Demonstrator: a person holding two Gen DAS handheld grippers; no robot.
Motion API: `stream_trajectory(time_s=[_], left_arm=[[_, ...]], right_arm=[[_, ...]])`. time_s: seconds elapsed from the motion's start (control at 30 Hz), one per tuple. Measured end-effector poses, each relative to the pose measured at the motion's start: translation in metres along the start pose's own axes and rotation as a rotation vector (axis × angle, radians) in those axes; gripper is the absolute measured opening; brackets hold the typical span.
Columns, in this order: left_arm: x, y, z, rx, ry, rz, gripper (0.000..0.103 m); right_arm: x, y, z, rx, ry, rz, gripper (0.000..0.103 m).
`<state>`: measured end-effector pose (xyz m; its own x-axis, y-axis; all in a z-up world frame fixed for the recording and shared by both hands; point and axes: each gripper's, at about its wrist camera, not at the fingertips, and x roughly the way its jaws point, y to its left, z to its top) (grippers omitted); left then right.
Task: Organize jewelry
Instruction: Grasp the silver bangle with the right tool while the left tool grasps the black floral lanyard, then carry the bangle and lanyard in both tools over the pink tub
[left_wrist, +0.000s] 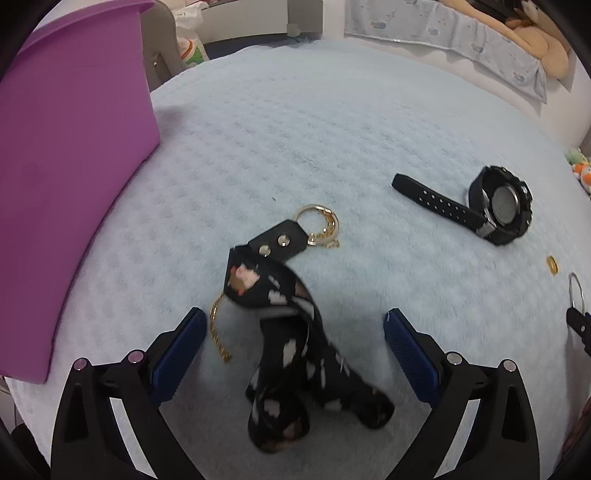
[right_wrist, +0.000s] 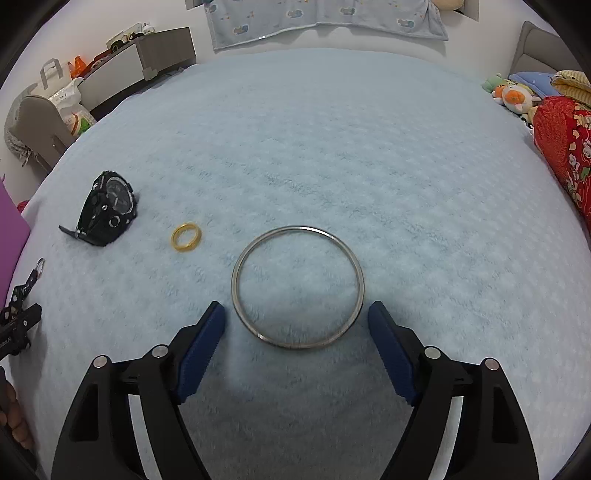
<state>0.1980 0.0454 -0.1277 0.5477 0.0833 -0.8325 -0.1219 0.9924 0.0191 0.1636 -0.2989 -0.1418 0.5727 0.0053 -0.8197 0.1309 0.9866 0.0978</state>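
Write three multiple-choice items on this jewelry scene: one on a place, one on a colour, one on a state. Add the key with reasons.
1. Where does the silver bangle lie?
A. inside the purple box
B. on the blue blanket, in front of the right hand-held gripper
C. on top of the watch

2. What colour is the small ring near the black watch?
A. gold
B. red
C. green

3. How does the left hand-held gripper stand?
A. shut on the watch
B. shut on the bangle
C. open, over the black patterned strap

Key: B, the bangle rests on the blanket ahead of the right hand-held gripper; A, the ring is yellow metal; C, its fingers stand apart with the strap between them, ungripped.
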Motion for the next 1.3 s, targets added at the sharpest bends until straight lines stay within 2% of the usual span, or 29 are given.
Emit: stream_trajectory(time_s=[0.37,0.47,0.5,0.53,0.6,0.67,0.7,0.77,0.8,1.0,1.3], left_arm=[[0.015,-0.008,0.012,-0.016,-0.016,0.027,0.097],[0.016,-0.008,0.015,-0.023,-0.014,0.024,0.097],[0.015,-0.008,0.015,-0.022,-0.013,0.018,0.095],[0.014,-0.007,0.015,-0.02,-0.014,0.012,0.09],[0.008,-0.008,0.014,-0.003,-0.022,0.0,0.077],[0.003,-0.009,0.013,0.009,-0.028,-0.019,0.052],[0.0,-0.01,0.012,0.011,-0.026,-0.028,0.046],[-0.004,-0.009,0.011,0.012,-0.023,-0.035,0.025],[-0.005,-0.008,0.011,0.008,-0.017,-0.059,0.022],[-0.027,0.001,-0.001,-0.007,-0.017,-0.109,0.018],[-0.079,0.011,-0.015,-0.002,-0.072,-0.175,0.018]], right_arm=[[0.016,0.006,0.014,-0.017,-0.017,-0.029,0.083],[0.015,0.005,0.014,-0.019,-0.015,-0.023,0.082],[0.014,0.005,0.014,-0.018,-0.014,-0.017,0.077],[0.012,0.004,0.014,-0.018,-0.018,-0.014,0.071],[0.007,0.002,0.013,-0.015,-0.02,-0.005,0.071],[0.005,0.001,0.01,-0.011,-0.018,0.004,0.071],[0.003,0.001,0.01,-0.004,-0.018,0.01,0.071],[-0.002,-0.002,0.006,0.011,-0.018,0.025,0.071],[-0.004,-0.003,0.004,0.022,-0.017,0.036,0.071],[-0.022,-0.003,-0.014,0.042,-0.016,0.064,0.071],[-0.066,0.004,-0.036,0.063,-0.035,0.124,0.071]])
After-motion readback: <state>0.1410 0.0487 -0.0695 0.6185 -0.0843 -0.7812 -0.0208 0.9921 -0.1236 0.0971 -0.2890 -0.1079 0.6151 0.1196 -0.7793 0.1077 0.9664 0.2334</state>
